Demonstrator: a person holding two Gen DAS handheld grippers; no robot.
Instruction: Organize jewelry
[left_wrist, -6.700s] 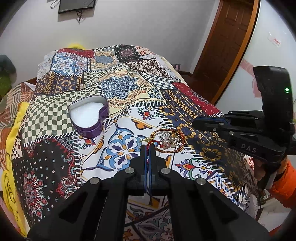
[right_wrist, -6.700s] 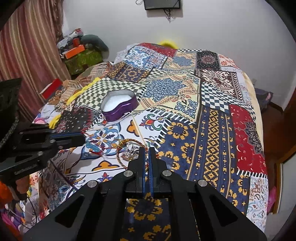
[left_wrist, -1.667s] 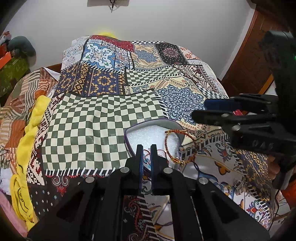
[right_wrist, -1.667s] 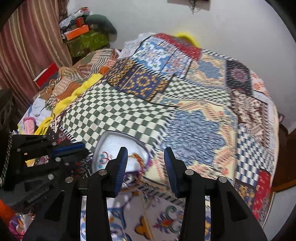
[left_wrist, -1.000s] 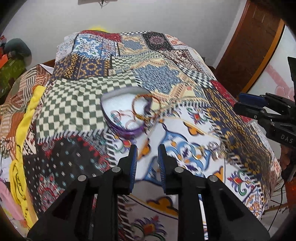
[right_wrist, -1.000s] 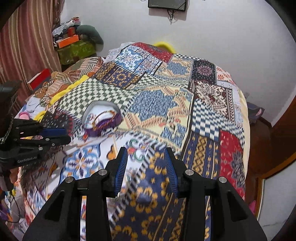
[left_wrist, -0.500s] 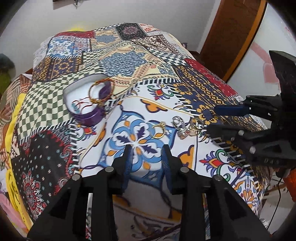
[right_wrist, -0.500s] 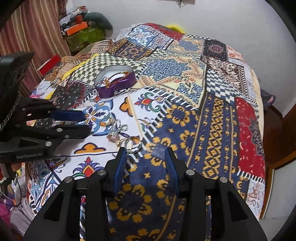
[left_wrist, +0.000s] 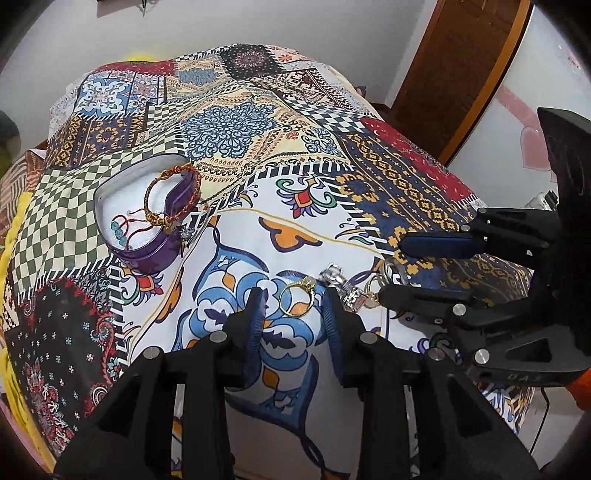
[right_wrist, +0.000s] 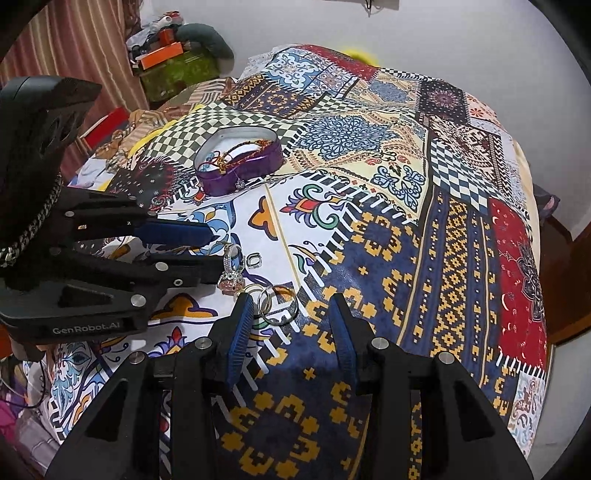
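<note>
A purple heart-shaped tin (left_wrist: 147, 254) (right_wrist: 240, 173) sits on the patchwork bedspread. A braided red-gold bracelet (left_wrist: 173, 195) lies in it and hangs over its rim. My left gripper (left_wrist: 293, 295) is open, with a gold ring (left_wrist: 295, 301) lying between its fingertips. Silver rings and a pink stone piece (left_wrist: 345, 288) (right_wrist: 232, 269) lie just right of it. My right gripper (right_wrist: 291, 299) is open over thin silver and gold rings (right_wrist: 279, 304). Each gripper shows in the other's view, left (right_wrist: 207, 251) and right (left_wrist: 391, 269).
The bedspread (right_wrist: 443, 221) covers the whole bed. A wooden door (left_wrist: 461, 66) stands at the right. Curtain and piled boxes (right_wrist: 162, 55) lie past the bed's far left corner. A yellow blanket edge (left_wrist: 14, 206) runs along the left side.
Both grippers let go of the bracelet at the tin and opened, then moved back to the rings nearer the front. They are now lower and closer to the rings.
</note>
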